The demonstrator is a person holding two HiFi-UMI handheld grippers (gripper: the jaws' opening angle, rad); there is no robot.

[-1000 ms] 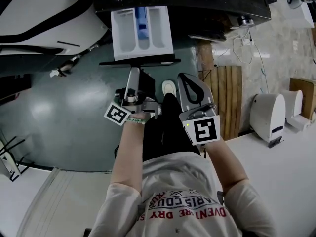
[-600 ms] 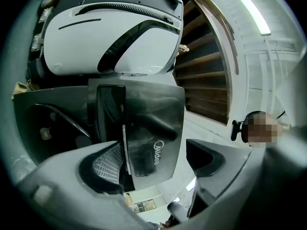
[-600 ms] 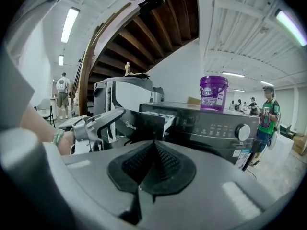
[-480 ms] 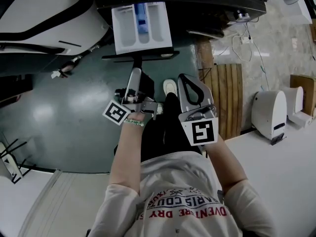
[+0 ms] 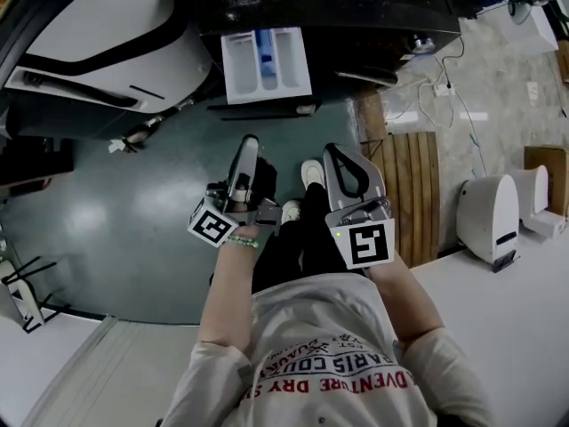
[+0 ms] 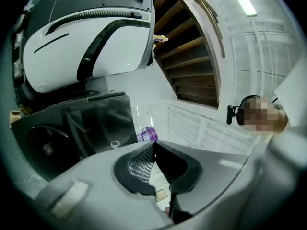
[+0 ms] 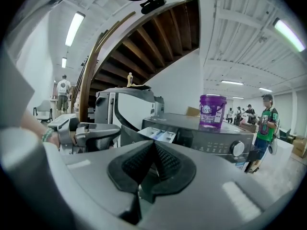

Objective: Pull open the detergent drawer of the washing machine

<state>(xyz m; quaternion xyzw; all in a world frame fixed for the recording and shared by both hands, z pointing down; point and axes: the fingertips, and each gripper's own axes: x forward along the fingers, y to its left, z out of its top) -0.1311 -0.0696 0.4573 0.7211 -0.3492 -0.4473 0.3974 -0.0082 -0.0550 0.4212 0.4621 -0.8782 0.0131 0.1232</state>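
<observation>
The washing machine (image 5: 356, 16) is dark, and its white detergent drawer (image 5: 265, 65) stands pulled out, showing a blue insert. The drawer (image 7: 158, 134) also shows in the right gripper view, left of the control knob. My left gripper (image 5: 250, 142) hangs below the drawer front, clear of it. Its jaws have just been closing and now meet with nothing between them (image 6: 153, 145). My right gripper (image 5: 342, 152) is beside it, shut and empty (image 7: 153, 147). The left gripper (image 7: 91, 131) is visible at the left of the right gripper view.
A large white machine (image 5: 107, 43) stands left of the washer. A purple bucket (image 7: 212, 110) sits on the washer's top. A slatted wooden panel (image 5: 409, 185), a white appliance (image 5: 489, 216) and a white table (image 5: 507, 327) are on the right. People (image 7: 266, 119) stand far off.
Both grippers have drawn back from the drawer front and risen. The left gripper, earlier right at the drawer's front, now stands apart from it. The drawer stays out.
</observation>
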